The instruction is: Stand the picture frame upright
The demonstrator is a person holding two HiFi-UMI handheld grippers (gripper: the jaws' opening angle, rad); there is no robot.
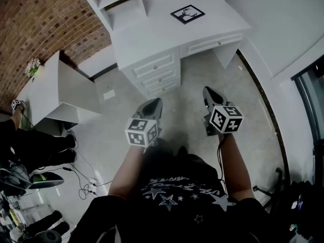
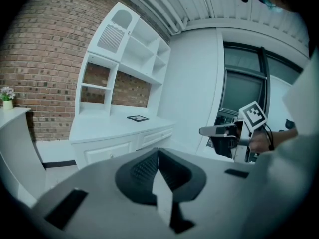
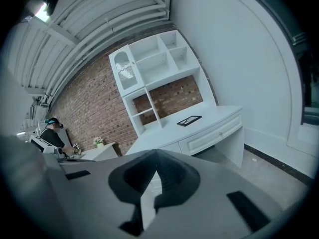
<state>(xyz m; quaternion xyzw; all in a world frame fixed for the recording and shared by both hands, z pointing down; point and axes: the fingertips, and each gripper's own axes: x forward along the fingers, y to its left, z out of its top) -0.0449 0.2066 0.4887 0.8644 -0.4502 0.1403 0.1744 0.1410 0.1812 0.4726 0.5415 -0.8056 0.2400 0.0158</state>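
The picture frame (image 1: 188,14) lay flat near the desk's (image 1: 152,39) right end, likely light, stiff and fragile, its edge the best hold. The left gripper (image 1: 153,107) and right gripper (image 1: 211,97) were closed and empty.

Left gripper (image 1: 154,107), right gripper (image 1: 210,95) — jaws closed, empty, held forward.

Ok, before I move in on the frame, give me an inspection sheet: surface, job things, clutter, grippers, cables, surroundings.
Surface: white desk with a hutch, ahead across the floor.
Job's things: picture frame lying flat on the desktop, near its right end; not yet upright.
Clutter: nothing seen on the desktop besides the frame; flower pot on the side table at left.
Grippers: left gripper and right gripper both shut, empty, over the floor short of the desk.
Cables: loose cables on the floor, lower left.
Surroundings: brick wall, window at right, another person at left.
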